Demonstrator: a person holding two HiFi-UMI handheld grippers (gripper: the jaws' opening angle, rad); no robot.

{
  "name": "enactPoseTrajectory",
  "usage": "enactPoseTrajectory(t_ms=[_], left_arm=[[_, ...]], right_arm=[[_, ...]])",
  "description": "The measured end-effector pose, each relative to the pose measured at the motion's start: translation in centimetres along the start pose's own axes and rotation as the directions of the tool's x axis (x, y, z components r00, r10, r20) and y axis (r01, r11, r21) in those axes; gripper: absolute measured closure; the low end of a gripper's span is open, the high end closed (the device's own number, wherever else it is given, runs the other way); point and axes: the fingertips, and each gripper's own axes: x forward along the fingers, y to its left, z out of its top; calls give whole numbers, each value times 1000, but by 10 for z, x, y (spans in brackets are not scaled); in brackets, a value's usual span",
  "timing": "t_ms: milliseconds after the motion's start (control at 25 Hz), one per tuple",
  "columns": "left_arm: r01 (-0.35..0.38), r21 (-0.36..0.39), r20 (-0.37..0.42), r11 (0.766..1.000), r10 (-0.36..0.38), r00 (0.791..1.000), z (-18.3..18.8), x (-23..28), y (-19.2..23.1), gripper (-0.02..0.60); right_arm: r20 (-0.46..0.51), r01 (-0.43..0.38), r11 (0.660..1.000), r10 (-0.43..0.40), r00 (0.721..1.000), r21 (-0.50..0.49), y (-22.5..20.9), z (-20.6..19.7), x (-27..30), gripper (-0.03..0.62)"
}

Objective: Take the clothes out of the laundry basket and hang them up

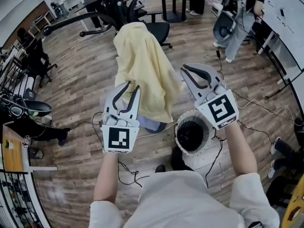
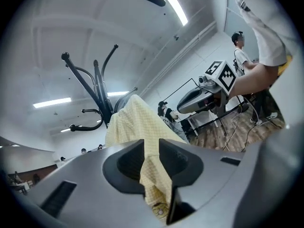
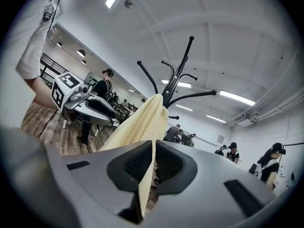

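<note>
Over the top of the coat rack point(image 2: 97, 87) the yellow garment point(image 1: 142, 65) is draped. It hides the upper hooks and hangs down toward the laundry basket point(image 1: 178, 127), which stands on the floor point(image 1: 80, 80) close by our feet. We have the left gripper point(image 1: 133, 87) pinched on a bunched fold at the garment's lower left edge. The right gripper point(image 1: 184, 72) is nearly together on a thin strip of its right edge.

We judge the step in hand to be settling this piece on the rack. To do it well, we should draw both edges down and apart evenly, so the cloth sits balanced over the hooks. We should also pull gently so the rack does not tip, and let go only once the weight rests on the rack, not on our grips.
</note>
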Motion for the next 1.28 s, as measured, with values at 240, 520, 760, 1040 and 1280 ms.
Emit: enactPoseTrajectory(t_ms=[240, 520, 760, 1040, 1280], left_arm=[[111, -73, 17, 991, -110, 994, -8, -12, -48, 509], [205, -153, 69, 967, -197, 978, -6, -27, -82, 532], [279, -210, 114, 937, -260, 959, -2, -47, -104, 548], [370, -221, 135, 902, -348, 928, 1, -61, -131, 555], [419, -239, 166, 876, -389, 906, 9, -69, -146, 560]], right_arm=[[-75, 72, 996, -67, 995, 59, 31, -17, -39, 586], [-143, 178, 977, -160, 977, 121, 56, -27, -85, 588], [-182, 250, 953, -219, 959, 170, 84, -32, -127, 588], [-227, 314, 928, -268, 936, 201, 110, -43, -168, 588], [-235, 353, 908, -300, 924, 228, 120, -38, -186, 589]])
